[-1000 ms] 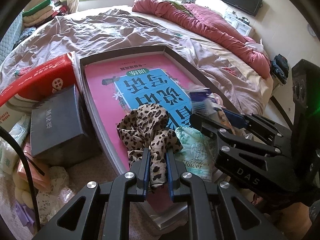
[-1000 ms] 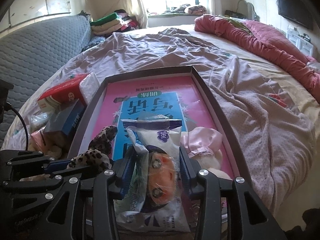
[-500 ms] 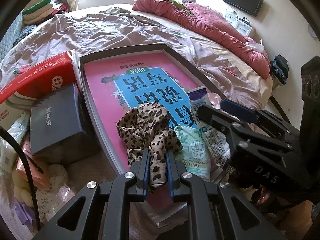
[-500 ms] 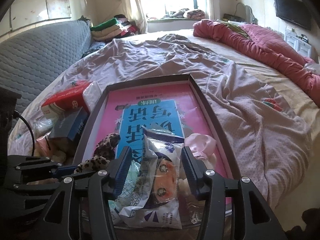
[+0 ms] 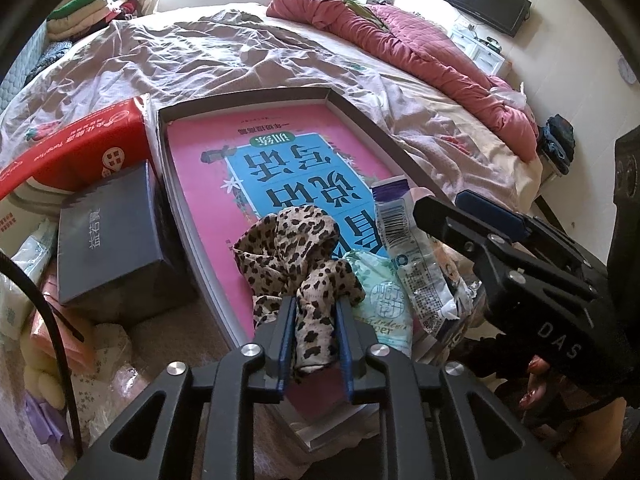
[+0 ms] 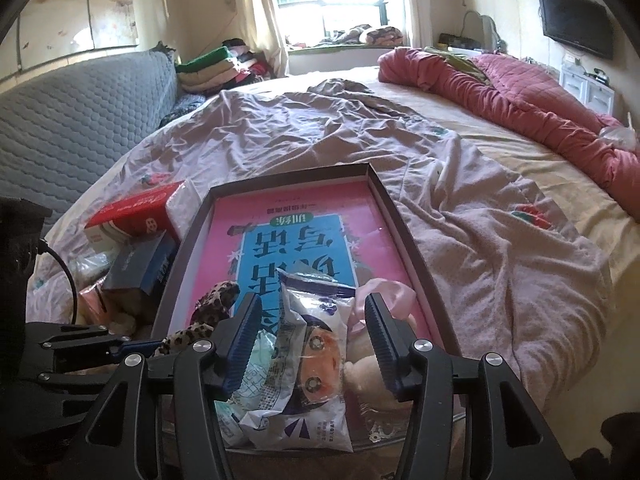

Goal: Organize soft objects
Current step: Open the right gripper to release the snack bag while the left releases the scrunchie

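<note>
A leopard-print cloth [image 5: 288, 248] lies bunched on the pink book in the dark-rimmed tray [image 5: 360, 120]. One end of it hangs between the fingers of my left gripper [image 5: 316, 308], whose jaws are opening, with slim gaps beside the cloth. My right gripper [image 6: 312, 308] hovers over a white snack packet [image 6: 312, 352] with a cartoon face; its jaws are opening and clear of the packet. The packet rests on a pale green tissue pack [image 5: 380, 300]. A pink fabric piece [image 6: 384, 292] and a cream plush [image 6: 360, 376] lie to the packet's right.
Left of the tray stand a red tissue box [image 5: 68, 152] and a dark grey box [image 5: 108, 240], with soft bits heaped below them. The tray sits on a bed with a wrinkled mauve sheet [image 6: 320, 132]; a red quilt [image 6: 520, 96] runs along the far right.
The right gripper's fingers have spread off the snack packet and drawn back a little, leaving it on the tray. The left gripper's fingers have parted slightly around the leopard cloth.
</note>
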